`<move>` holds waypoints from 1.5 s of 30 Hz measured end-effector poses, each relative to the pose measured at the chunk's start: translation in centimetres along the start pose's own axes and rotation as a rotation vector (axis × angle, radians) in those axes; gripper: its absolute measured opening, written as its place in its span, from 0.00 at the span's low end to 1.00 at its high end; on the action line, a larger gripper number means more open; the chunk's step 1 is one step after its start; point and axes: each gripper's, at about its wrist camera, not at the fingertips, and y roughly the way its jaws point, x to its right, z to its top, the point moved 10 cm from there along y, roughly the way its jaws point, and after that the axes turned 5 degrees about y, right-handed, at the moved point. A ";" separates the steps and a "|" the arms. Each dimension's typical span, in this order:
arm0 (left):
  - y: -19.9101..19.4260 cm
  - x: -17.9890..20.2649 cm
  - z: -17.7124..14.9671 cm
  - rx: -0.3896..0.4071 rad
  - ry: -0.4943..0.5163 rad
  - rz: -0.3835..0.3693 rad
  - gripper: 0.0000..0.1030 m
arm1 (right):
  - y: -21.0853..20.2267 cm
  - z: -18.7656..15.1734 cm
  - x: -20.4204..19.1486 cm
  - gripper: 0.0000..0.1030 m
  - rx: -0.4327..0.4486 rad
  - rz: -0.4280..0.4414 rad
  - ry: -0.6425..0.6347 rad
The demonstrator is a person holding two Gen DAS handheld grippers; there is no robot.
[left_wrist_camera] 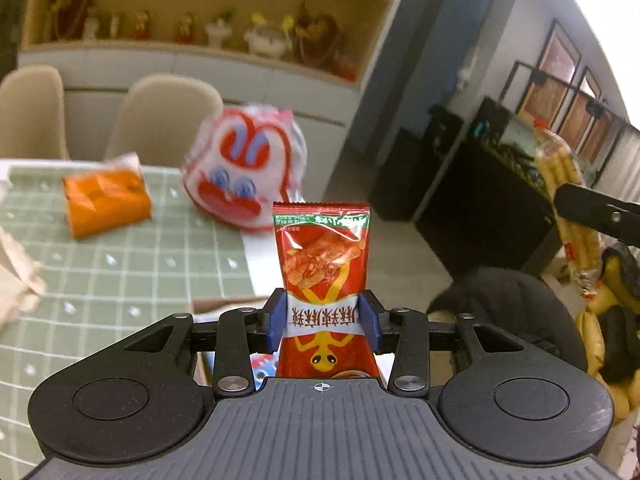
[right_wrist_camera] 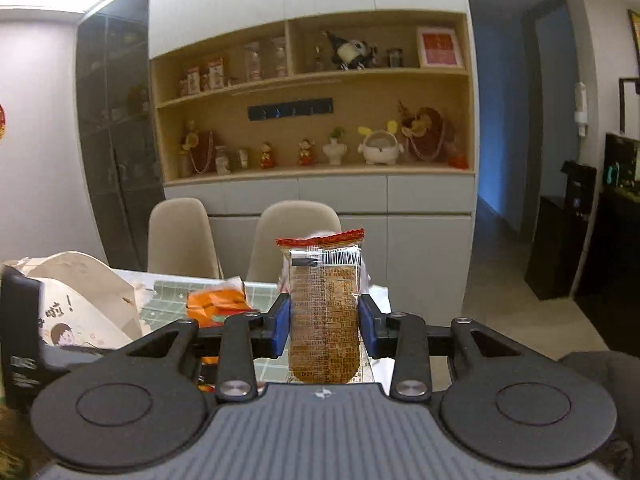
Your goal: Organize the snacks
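Note:
My left gripper [left_wrist_camera: 323,322] is shut on a red snack packet [left_wrist_camera: 322,256] with yellow print, held upright above the table's near right corner. My right gripper [right_wrist_camera: 324,324] is shut on a clear-wrapped brown cracker pack [right_wrist_camera: 323,308] with a red top seal, held upright. That pack and the right gripper's finger also show at the right edge of the left wrist view [left_wrist_camera: 560,168]. An orange packet [left_wrist_camera: 106,200] and a white bag with a red cartoon face [left_wrist_camera: 244,168] lie on the green checked tablecloth [left_wrist_camera: 120,280].
A beige paper bag [right_wrist_camera: 76,304] stands at the table's left. Two beige chairs [right_wrist_camera: 180,236] stand behind the table, with a shelf cabinet [right_wrist_camera: 312,120] beyond. A black cabinet [left_wrist_camera: 480,200] stands on the floor to the right.

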 end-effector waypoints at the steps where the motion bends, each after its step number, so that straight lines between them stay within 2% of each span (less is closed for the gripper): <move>1: 1.2 0.0 -0.2 -0.015 -0.006 -0.021 0.44 | 0.3 -0.3 0.2 0.34 -0.009 -0.008 0.002; 3: 4.3 -0.5 -1.0 -0.065 -0.013 -0.071 0.46 | 1.0 -1.1 0.6 0.34 -0.027 -0.023 0.006; 5: 7.0 -2.1 -2.5 -0.145 -0.064 -0.071 0.44 | 1.7 -1.8 0.8 0.34 -0.047 -0.032 0.017; 7: 6.6 -3.0 -3.1 -0.123 -0.120 -0.072 0.44 | 2.0 -2.5 1.1 0.34 -0.065 -0.042 0.025; 11: 1.9 -4.3 -2.2 -0.019 -0.180 -0.101 0.44 | 3.5 -3.1 1.5 0.34 -0.103 -0.054 0.026; 15: -3.6 -5.7 -1.9 0.068 -0.181 -0.064 0.44 | 6.0 -3.6 0.4 0.34 -0.165 -0.032 0.050; 17: -5.6 -6.3 -2.4 0.076 -0.185 -0.019 0.42 | 7.6 -4.3 -0.3 0.36 -0.212 -0.023 0.058; 19: -7.2 -6.3 -3.0 0.069 -0.175 0.031 0.41 | 9.8 -5.4 -0.7 0.47 -0.269 -0.028 0.059; 21: -8.9 -5.9 -3.9 0.055 -0.136 0.078 0.37 | 11.4 -6.8 -0.6 0.51 -0.316 -0.069 0.060; 22: -9.7 -5.4 -4.4 0.047 -0.109 0.091 0.32 | 11.7 -7.3 -0.6 0.51 -0.328 -0.073 0.061; 23: -10.6 -5.0 -4.9 0.040 -0.094 0.098 0.24 | 11.5 -7.7 -0.7 0.51 -0.334 -0.068 0.067; 25: -11.5 -3.8 -6.0 0.017 -0.087 0.097 0.16 | 10.5 -8.1 -1.0 0.63 -0.329 -0.045 0.073; 28: -12.1 -1.2 -7.4 0.000 -0.056 0.056 0.16 | 7.6 -8.7 -1.4 0.71 -0.319 -0.043 0.043; 31: -12.1 0.4 -8.8 -0.023 -0.037 0.100 0.16 | 4.4 -10.1 -2.2 0.77 -0.353 -0.001 0.038; 38: -11.6 3.3 -11.1 -0.123 0.019 0.098 0.16 | 0.1 -16.1 -3.4 0.77 -0.520 0.052 0.089; 45: -11.4 3.1 -12.0 -0.162 0.007 0.128 0.16 | -1.3 -18.5 -2.6 0.77 -0.572 0.014 0.117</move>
